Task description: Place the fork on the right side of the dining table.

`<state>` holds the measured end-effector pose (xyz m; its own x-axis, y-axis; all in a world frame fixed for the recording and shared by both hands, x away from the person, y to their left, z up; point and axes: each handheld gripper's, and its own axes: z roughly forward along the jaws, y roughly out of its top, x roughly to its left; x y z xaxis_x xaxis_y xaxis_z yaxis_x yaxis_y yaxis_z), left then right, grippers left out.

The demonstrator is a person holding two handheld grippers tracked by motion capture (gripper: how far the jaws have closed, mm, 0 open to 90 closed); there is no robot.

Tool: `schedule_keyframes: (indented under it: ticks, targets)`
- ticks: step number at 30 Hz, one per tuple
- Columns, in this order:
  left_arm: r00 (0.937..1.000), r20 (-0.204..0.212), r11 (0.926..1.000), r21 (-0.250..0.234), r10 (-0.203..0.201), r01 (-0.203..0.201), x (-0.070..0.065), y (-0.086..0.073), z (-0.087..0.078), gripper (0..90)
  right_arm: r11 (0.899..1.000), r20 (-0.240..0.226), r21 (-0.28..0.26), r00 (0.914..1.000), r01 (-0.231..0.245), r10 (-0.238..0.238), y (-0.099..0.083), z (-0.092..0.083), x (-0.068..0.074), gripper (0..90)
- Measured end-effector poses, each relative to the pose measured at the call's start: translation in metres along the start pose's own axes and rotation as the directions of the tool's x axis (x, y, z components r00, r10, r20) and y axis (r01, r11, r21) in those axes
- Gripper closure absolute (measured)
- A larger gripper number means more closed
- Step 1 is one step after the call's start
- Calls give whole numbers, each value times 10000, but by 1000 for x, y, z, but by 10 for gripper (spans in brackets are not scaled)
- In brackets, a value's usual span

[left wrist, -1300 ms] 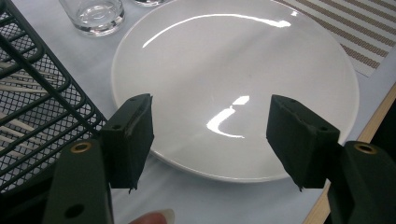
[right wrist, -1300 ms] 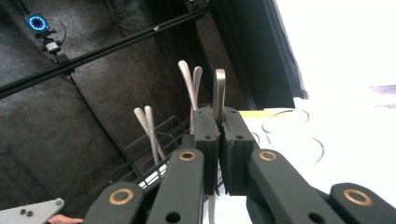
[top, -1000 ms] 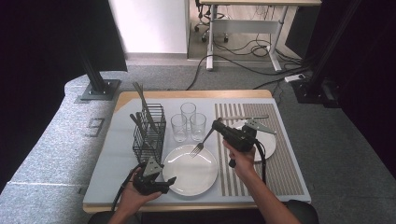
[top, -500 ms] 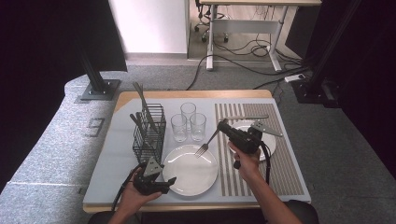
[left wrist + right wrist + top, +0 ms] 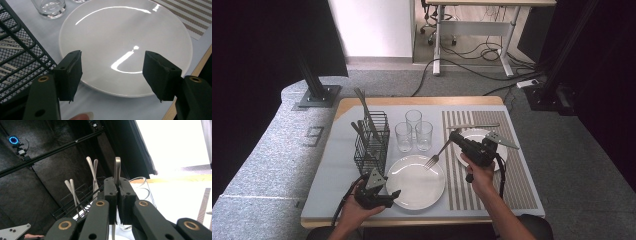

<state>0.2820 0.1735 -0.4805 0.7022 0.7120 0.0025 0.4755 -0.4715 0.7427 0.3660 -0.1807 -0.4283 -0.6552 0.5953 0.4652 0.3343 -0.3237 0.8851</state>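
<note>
Wooden table (image 5: pixel 347 105) topped with a pale grey mat (image 5: pixel 337 165) on the left and a striped placemat (image 5: pixel 517 185) on the right. On the grey mat: black wire cutlery basket (image 5: pixel 371 142), three clear glasses (image 5: pixel 413 131) in a cluster, large white plate (image 5: pixel 415 181). On the striped placemat: smaller white plate (image 5: pixel 472 134), knife (image 5: pixel 473 126) behind it.

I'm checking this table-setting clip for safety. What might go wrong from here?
The right gripper clamps the fork near one end only, so it may pivot or slip onto the plate. The fork hangs close to the three glasses; a swing could knock one. The left gripper hovers open at the plate's rim and might nudge it.
</note>
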Motion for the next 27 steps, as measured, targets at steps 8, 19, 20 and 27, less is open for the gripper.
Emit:
schedule_keyframes:
  ticks: [8, 19, 20, 27]
  targets:
    - [10000, -2, 10000, 1, -1, 1, 0, 0, 0, 322, 10000, 83, -30, 10000, -25, 25, -1, -5, -3, 864]
    - [10000, -31, 10000, -41, -27, 27, 0, 0, -1, 322, 9999, 174, -87, 9998, -110, 112, 0, -13, -4, 864]
    - [10000, -26, 10000, -33, -24, 24, 0, 0, -1, 322, 9999, 188, -110, 9997, -125, 128, -1, -14, -5, 864]
    - [10000, -20, 10000, -9, -6, 6, 0, 0, -1, 323, 9997, 301, -145, 9994, -177, 181, 0, -20, -8, 864]
